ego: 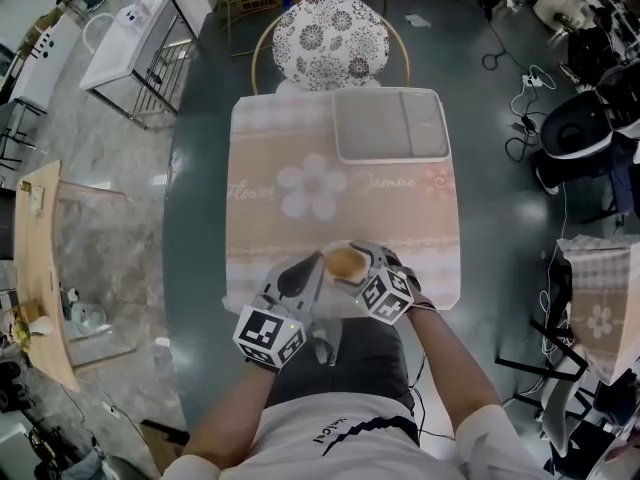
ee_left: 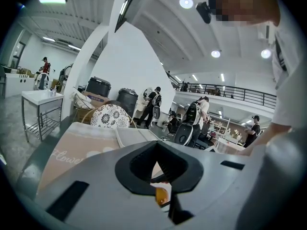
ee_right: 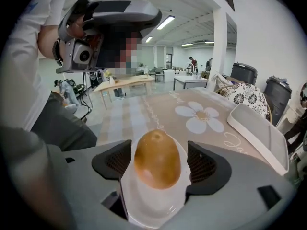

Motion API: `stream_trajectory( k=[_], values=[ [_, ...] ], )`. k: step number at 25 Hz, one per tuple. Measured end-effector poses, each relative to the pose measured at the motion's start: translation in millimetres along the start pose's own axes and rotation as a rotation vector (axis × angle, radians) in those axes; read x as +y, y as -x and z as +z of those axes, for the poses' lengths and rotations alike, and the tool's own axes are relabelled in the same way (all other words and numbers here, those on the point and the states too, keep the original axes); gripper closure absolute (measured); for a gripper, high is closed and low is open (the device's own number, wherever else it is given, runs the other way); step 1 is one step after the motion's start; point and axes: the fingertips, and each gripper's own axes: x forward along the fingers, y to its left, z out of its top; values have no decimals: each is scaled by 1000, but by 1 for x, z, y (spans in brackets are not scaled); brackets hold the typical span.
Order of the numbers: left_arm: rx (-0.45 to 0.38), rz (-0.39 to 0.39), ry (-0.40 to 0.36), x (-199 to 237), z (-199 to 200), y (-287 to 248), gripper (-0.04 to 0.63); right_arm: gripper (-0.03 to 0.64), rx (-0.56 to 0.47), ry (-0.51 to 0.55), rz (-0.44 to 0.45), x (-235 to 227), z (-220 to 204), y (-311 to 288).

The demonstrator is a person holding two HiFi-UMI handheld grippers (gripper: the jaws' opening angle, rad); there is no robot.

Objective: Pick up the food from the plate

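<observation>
Two tongs are in my hands. The right tongs (ee_right: 157,163) stand wide open, with two ribbed black pads (ee_right: 204,164) at 3 and 9 o'clock of the food (ego: 346,261) and touching none of it. It is a single smooth, golden-brown, egg-shaped piece on one glossy white plate (ee_right: 153,202), which fills the gap between those pads. The left tongs (ee_left: 158,169) lie at 9 o'clock of the plate. Their jaws are all but together, with only a thin wedge of a slit through which a sliver of food shows. I cannot tell whether they nip the rim.

Plate and food sit at the 6 o'clock edge of one beige cloth mat (ego: 300,238) printed with a single white flower. One grey rectangular tray (ego: 390,123) with rounded corners lies at the mat's 1 o'clock corner. The dark, glossy table (ego: 195,218) holds it all. At 12 o'clock stands one chair (ego: 330,40) with a round, floral-print cushion.
</observation>
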Motion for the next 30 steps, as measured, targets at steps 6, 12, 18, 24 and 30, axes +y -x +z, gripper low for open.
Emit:
stream_trajectory(
  k=[6,12,18,24,30],
  values=[
    [1,4,1,6,-7,-1,591,290,56,28,40,3,-11,-17],
    [-1,13,4,10,-9,-1,591,291,100,42,22,1,-22,-20],
    [13,16,0,4,-2,6,591,291,21,-49,14,1,-1,6],
    [13,6,-4,-8,16,8,591,291,-61,-128,-20,-6,26,39],
    [5,-10,-28,-24,43,14,591,291,-143,-205,-51,-6,60,81]
  ],
)
